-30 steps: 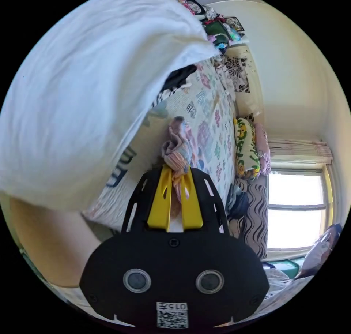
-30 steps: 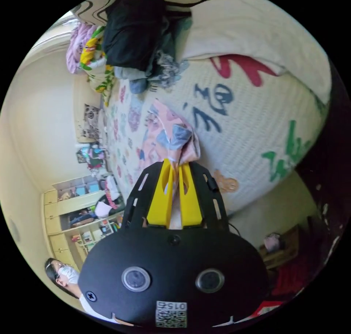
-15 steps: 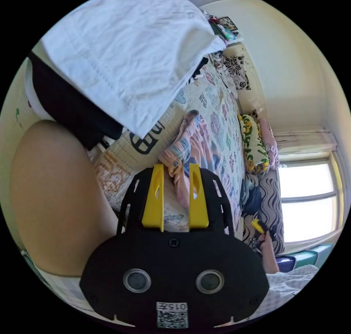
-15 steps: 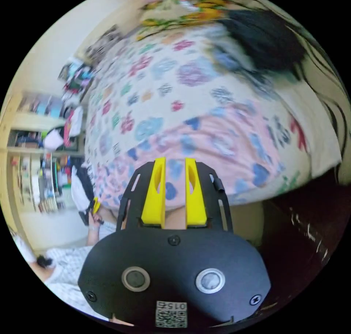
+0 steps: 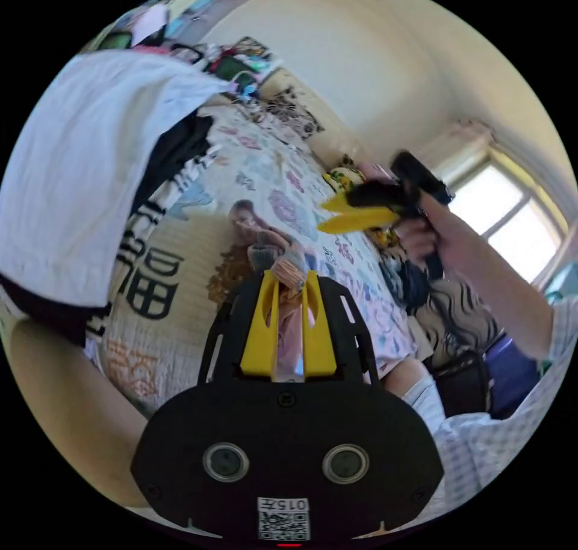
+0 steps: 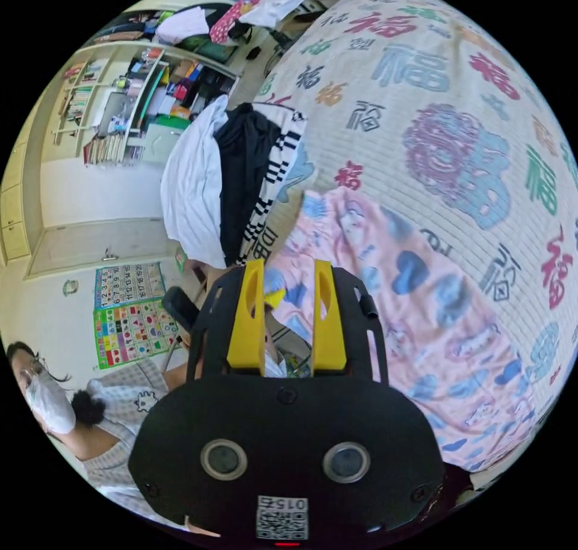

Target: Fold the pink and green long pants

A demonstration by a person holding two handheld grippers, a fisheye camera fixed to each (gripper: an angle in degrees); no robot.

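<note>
Quilt [image 6: 457, 128] under pink pants [image 6: 421, 309]; bookshelves [image 6: 120, 110] beyond.

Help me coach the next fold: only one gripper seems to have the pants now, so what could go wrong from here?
1. The left gripper pinches only a bunched end of the pink pants, so lifting may drag them into a twist rather than a flat fold.
2. The right gripper is open and holds nothing; the far end could wrinkle or slide on the quilt.
3. The pile of clothes lies beside the pants and might get snagged.
</note>
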